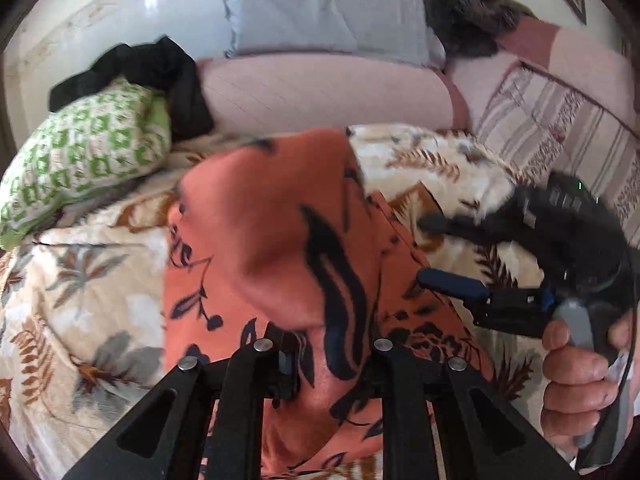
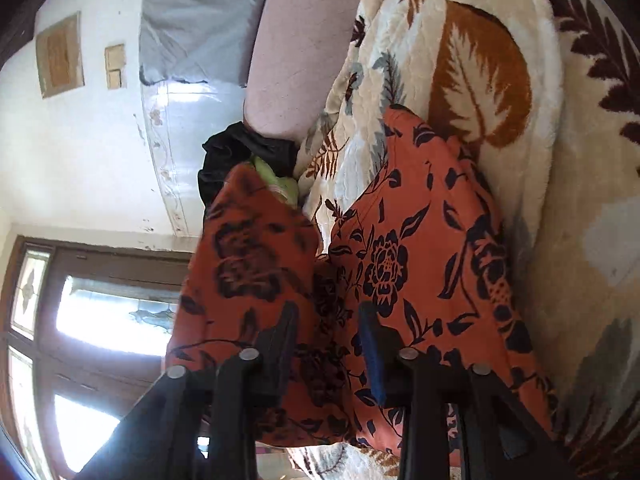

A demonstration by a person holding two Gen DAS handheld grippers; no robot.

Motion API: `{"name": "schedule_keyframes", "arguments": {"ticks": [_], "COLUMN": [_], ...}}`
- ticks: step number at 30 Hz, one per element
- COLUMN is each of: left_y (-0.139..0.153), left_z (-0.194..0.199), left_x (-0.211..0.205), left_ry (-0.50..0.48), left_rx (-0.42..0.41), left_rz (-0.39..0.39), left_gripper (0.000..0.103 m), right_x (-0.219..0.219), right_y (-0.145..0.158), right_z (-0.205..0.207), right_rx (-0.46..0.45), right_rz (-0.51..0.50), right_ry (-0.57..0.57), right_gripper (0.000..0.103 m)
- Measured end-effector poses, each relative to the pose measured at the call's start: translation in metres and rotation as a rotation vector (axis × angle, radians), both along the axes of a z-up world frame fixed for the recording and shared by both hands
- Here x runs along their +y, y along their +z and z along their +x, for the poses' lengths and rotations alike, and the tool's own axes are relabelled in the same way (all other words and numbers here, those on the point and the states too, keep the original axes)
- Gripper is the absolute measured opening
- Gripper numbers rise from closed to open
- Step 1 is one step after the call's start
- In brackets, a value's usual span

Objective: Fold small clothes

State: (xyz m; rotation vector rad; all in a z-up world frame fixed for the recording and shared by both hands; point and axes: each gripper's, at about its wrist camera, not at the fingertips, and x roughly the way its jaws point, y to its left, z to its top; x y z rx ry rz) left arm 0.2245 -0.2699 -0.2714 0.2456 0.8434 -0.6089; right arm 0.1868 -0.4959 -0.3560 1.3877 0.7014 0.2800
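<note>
An orange garment with a dark floral print (image 1: 280, 248) lies on the leaf-patterned blanket (image 1: 92, 280); part of it is lifted. My left gripper (image 1: 324, 360) is shut on the garment, whose cloth bunches between the fingers and hides the tips. My right gripper (image 1: 432, 248) shows at the right of the left wrist view, held in a hand, jaws apart beside the garment's right edge. In the right wrist view the garment (image 2: 420, 248) fills the middle, and my right gripper (image 2: 328, 344) is open with cloth between its fingers.
A green-patterned pillow (image 1: 80, 152) with a black cloth (image 1: 160, 68) on it lies at the back left. A pink bolster (image 1: 320, 92) and grey pillow (image 1: 320, 4) lie behind. A striped sheet (image 1: 560, 132) lies at the right. A window (image 2: 100, 320) shows in the right wrist view.
</note>
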Motion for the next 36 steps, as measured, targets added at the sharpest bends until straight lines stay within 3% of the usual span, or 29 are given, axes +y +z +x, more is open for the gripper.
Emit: {"name": "schedule_keyframes", "arguments": {"ticks": [1,2,4,6,11,15,17,18,19,23,27,30,31,32,34,36], "left_y": [-0.018,-0.034,-0.043,-0.040,-0.038,-0.043,-0.044,-0.044,-0.042,-0.033,-0.018,-0.023,-0.030,-0.037,-0.040,-0.032], "left_z": [-0.002,-0.004,-0.014,-0.019,-0.013,-0.027,-0.032,-0.033,-0.034,-0.038,-0.039,-0.039,-0.037,-0.035,-0.040,-0.053], "left_x": [-0.012,-0.020,-0.026,-0.025,-0.020,-0.033,-0.036,-0.037,-0.037,-0.043,-0.060,-0.076,-0.080,-0.081,-0.071,-0.055], "left_ry": [-0.015,-0.016,-0.030,-0.050,-0.068,-0.102,-0.120,-0.128,-0.139,-0.186,-0.225,-0.252,-0.249,-0.236,-0.228,-0.251], "left_rx": [0.050,0.075,0.011,-0.027,-0.006,-0.088,-0.118,-0.125,-0.132,-0.160,-0.177,-0.164,-0.126,-0.080,-0.054,-0.097], "left_rz": [0.043,0.091,0.128,0.138,0.129,0.204,0.229,0.234,0.236,0.236,0.179,0.170,0.188,0.207,0.198,0.196], "left_gripper": [0.017,0.017,0.017,0.017,0.017,0.018,0.018,0.018,0.018,0.018,0.018,0.031,0.049,0.061,0.062,0.064], "right_x": [-0.006,-0.012,-0.019,-0.022,-0.022,-0.015,-0.008,-0.003,0.002,0.006,-0.008,-0.026,-0.030,-0.031,-0.035,-0.045], "right_y": [-0.005,-0.010,-0.022,-0.031,-0.042,-0.034,-0.028,-0.024,-0.022,-0.019,0.007,0.014,0.010,0.002,-0.028,-0.042], "right_z": [-0.001,-0.002,0.000,0.007,0.040,0.064,0.072,0.077,0.082,0.093,0.083,0.071,0.071,0.075,0.079,0.074], "right_rx": [0.005,0.006,0.005,0.009,0.022,0.070,0.080,0.086,0.096,0.078,-0.016,-0.031,0.002,0.031,0.148,0.150], "right_rz": [0.028,0.052,0.104,0.133,0.138,0.037,-0.041,-0.098,-0.159,-0.236,-0.314,-0.342,-0.363,-0.365,-0.302,-0.183], "right_ry": [-0.011,-0.028,-0.045,-0.035,0.006,0.063,0.075,0.092,0.118,0.139,0.062,-0.008,-0.011,0.007,0.058,0.040], "right_gripper": [0.082,0.082,0.082,0.082,0.082,0.080,0.071,0.052,0.020,0.015,0.014,0.014,0.015,0.018,0.019,0.021]}}
